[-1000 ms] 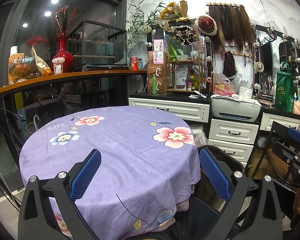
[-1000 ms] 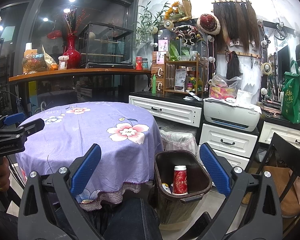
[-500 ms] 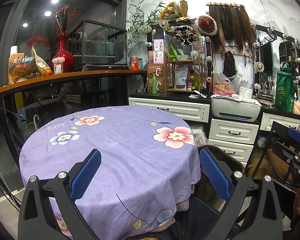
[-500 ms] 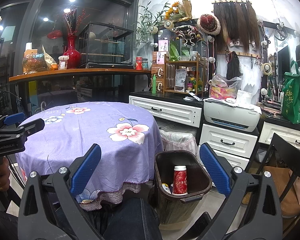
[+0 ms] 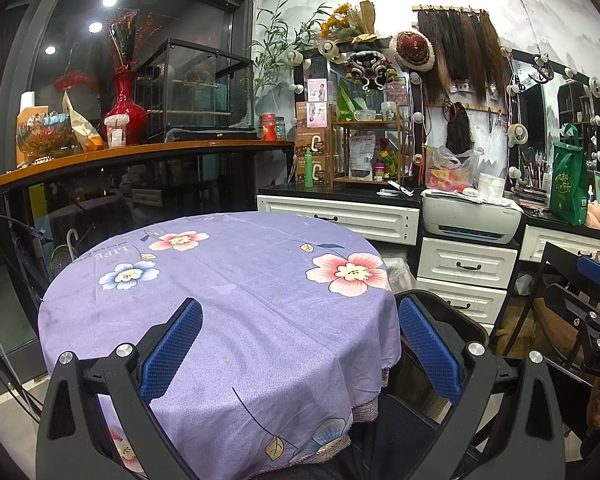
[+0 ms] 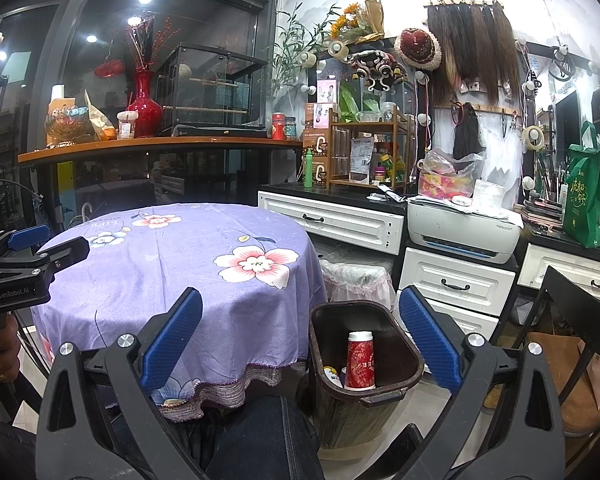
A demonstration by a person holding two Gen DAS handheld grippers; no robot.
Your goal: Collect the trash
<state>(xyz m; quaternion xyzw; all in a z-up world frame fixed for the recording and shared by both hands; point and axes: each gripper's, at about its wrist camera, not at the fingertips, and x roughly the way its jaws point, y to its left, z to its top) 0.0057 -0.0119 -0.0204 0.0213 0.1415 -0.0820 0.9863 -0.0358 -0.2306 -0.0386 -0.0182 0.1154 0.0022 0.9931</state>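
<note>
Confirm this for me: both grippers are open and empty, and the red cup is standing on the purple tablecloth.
Wrong on the cup. Both grippers, left and right, are open and empty, but the red cup stands inside the brown trash bin beside the purple tablecloth, as the right wrist view shows.

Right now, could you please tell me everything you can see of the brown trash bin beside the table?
The brown trash bin stands upright on the floor, right of the round table, its mouth open. It looks like plastic: rounded-rectangular rim, lip handle at front. Inside stands a red paper cup with a white rim, beside smaller litter. Neither gripper touches it.
</note>
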